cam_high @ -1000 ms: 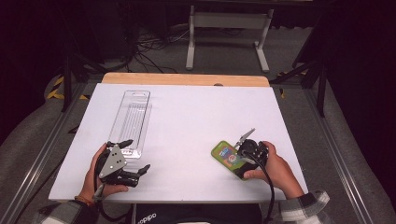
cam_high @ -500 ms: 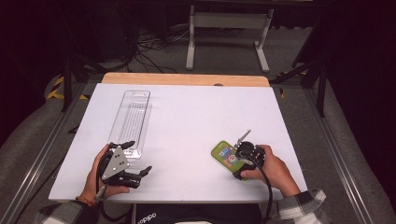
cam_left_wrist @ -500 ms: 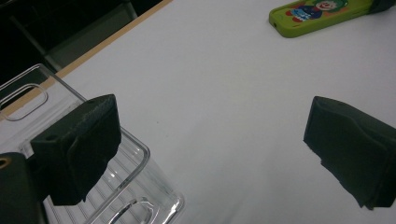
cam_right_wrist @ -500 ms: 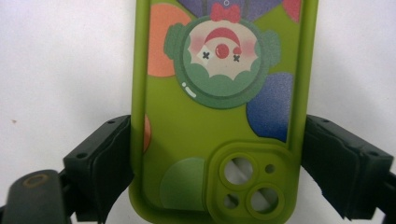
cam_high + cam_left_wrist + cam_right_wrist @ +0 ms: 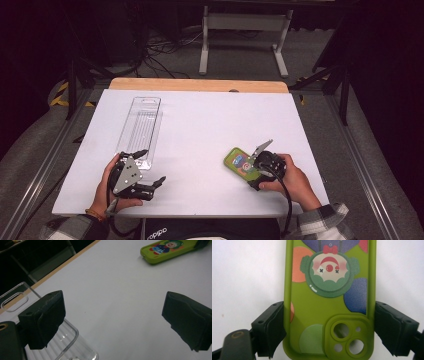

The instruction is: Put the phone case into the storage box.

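As I read the feeds, notes by item:

Phone case: green phone case [image 5: 240, 163] lies flat on the white table [image 5: 210, 125], at about 4 o'clock from table centre, its camera cut-out end toward the right gripper [image 5: 256, 170].
Long axis: in the right gripper view the case [image 5: 329, 302] runs straight away from the claw, 6 to 12 o'clock.
Right claw: jaws straddle both long edges, touching or nearly so; I can't tell if they pinch yet.
Left claw: left gripper [image 5: 150, 172] at 8 o'clock, jaws wide apart on nothing, beside the clear plastic tray [image 5: 140, 127].
Nearer hand: right, by far; the case sits well apart from the left.
Change since earlier frame: right gripper has slid slightly further over the case; left has drifted a little toward the near edge.
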`<state>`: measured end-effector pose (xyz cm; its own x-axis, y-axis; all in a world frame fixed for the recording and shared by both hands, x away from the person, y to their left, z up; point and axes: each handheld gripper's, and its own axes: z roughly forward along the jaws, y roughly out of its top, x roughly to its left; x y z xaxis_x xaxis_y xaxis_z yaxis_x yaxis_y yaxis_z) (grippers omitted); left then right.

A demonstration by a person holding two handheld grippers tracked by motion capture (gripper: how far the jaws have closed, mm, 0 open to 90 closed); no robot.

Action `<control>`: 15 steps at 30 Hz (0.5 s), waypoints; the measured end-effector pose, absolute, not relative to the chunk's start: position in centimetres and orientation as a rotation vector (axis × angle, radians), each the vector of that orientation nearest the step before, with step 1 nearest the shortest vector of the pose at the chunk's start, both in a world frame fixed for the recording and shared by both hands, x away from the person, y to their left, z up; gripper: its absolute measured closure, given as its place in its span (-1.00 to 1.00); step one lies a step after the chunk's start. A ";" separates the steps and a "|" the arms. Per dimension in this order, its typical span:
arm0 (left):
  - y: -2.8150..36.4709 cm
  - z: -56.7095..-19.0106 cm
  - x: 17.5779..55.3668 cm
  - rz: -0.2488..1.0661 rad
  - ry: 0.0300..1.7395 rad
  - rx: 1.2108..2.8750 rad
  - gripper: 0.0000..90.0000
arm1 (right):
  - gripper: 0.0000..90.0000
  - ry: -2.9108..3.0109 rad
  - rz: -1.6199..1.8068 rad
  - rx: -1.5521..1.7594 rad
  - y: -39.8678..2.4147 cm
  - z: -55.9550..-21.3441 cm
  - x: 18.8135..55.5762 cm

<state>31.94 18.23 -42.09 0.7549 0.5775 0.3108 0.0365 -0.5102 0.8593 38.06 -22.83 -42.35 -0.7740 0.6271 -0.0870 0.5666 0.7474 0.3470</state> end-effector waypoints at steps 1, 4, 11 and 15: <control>18.0 -42.0 31.9 0.753 0.445 2.022 -0.87 | -0.62 2.736 0.479 0.962 -22.8 -42.2 38.1; 17.0 -41.7 31.7 0.824 0.409 2.024 -0.86 | -0.62 2.705 0.537 0.950 -22.5 -41.9 38.1; 15.0 -41.5 31.7 0.915 0.327 2.046 -0.82 | -0.62 2.663 0.658 0.955 -21.5 -41.0 38.6; 13.6 -41.5 32.1 0.942 0.277 2.066 -0.74 | -0.62 2.679 0.766 0.958 -20.8 -40.2 39.0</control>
